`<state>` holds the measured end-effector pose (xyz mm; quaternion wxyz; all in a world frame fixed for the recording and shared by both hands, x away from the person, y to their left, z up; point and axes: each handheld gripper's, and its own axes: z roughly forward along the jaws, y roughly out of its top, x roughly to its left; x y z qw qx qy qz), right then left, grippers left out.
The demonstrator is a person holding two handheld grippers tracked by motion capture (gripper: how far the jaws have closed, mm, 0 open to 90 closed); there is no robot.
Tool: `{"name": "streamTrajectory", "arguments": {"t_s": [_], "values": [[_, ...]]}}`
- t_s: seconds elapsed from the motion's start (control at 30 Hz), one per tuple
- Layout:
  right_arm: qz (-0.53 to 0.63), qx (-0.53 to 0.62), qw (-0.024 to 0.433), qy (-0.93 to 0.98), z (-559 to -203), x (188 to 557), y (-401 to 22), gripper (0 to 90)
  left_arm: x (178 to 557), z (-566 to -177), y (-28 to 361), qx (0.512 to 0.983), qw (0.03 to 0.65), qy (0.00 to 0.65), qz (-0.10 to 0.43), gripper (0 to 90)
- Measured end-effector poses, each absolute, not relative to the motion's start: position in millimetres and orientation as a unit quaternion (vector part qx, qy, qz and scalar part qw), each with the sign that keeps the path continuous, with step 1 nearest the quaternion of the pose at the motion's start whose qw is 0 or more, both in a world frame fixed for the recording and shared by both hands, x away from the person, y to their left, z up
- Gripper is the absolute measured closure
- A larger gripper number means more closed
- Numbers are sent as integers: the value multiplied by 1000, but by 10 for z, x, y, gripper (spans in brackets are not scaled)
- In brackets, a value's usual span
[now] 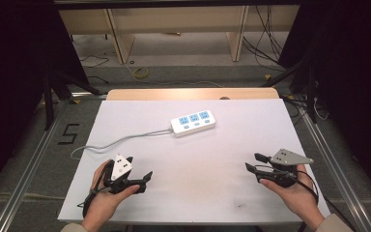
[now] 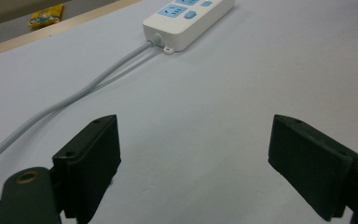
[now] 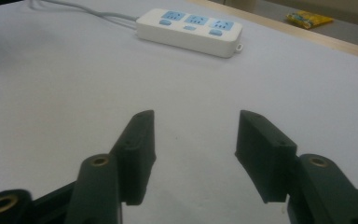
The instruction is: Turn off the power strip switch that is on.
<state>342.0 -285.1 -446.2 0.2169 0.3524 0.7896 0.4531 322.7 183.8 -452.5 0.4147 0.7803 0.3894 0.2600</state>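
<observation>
Power strip w/ 3 blue outlets mid-far on table, cord trailing off left edge. Untouched so far. L gripper near front-left, jaws spread, empty. R gripper front-right, spread, empty. Both well apart from strip; reach + grasp all left, prob just starting.
</observation>
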Motion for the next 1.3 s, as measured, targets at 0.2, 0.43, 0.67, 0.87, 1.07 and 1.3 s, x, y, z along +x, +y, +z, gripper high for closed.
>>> {"name": "streamTrajectory", "arguments": {"t_s": [0.2,0.43,0.67,0.87,1.07,1.3], "values": [[445,354,227,791,-4418,3423,-2867,724,3227,-4525,1797,785,415,382,257,167],[423,362,222,801,-4366,3512,-2820,900,3236,-4518,1811,783,417,384,256,174],[405,371,218,806,-4342,3598,-2773,900,3251,-4533,1830,781,418,389,252,176],[403,372,221,806,-4279,3720,-2703,900,3266,-4528,1821,780,419,391,253,178],[401,371,226,807,-4212,3888,-2570,900,3273,-4531,1802,782,416,389,253,179],[400,371,231,806,-4148,4085,-2419,900,3273,-4529,1809,782,417,389,253,179]]}}
